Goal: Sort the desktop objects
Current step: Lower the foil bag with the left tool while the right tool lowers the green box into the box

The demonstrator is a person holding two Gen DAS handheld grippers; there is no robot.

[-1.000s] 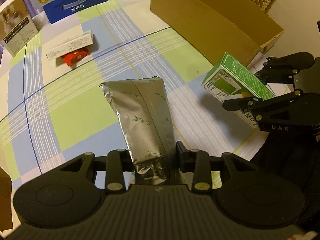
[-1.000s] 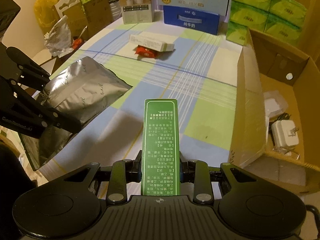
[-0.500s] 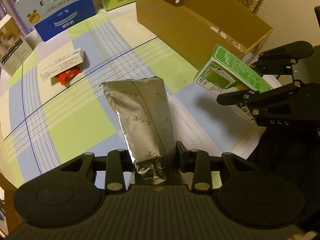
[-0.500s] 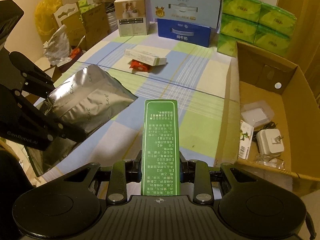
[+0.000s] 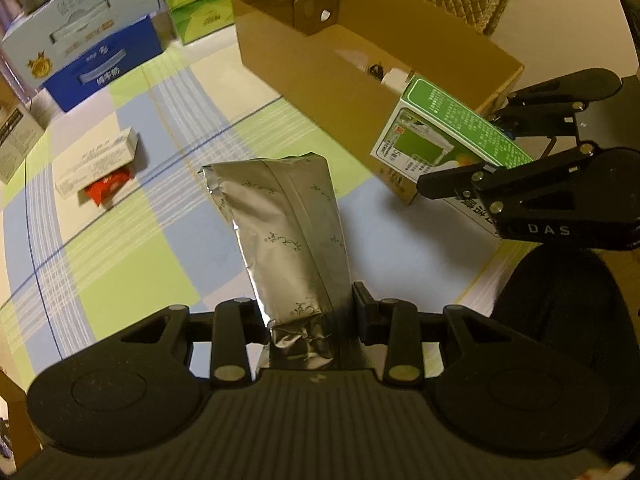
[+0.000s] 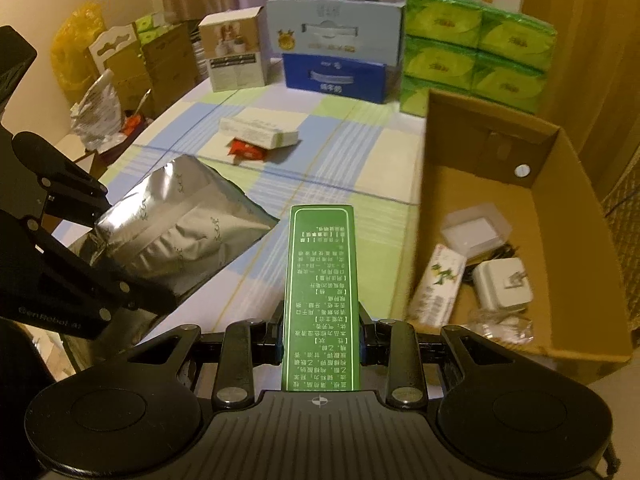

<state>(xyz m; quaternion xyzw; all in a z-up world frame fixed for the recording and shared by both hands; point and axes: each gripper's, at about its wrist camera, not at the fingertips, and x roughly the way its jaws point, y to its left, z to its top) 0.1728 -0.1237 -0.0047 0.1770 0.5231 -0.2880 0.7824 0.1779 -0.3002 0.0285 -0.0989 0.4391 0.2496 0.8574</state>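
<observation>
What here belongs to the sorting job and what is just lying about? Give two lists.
In the job:
silver foil pouch in left gripper
green box in right gripper
cardboard box
white carton
red packet

Lying about:
tissue packs
blue milk cartons
yellow bag

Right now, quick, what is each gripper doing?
Left gripper: closed, holding the silver foil pouch up off the table.
Right gripper: closed, holding the green box.

Red packet (image 5: 107, 188) half-hidden under white carton (image 5: 98, 163) — label blurred.
</observation>
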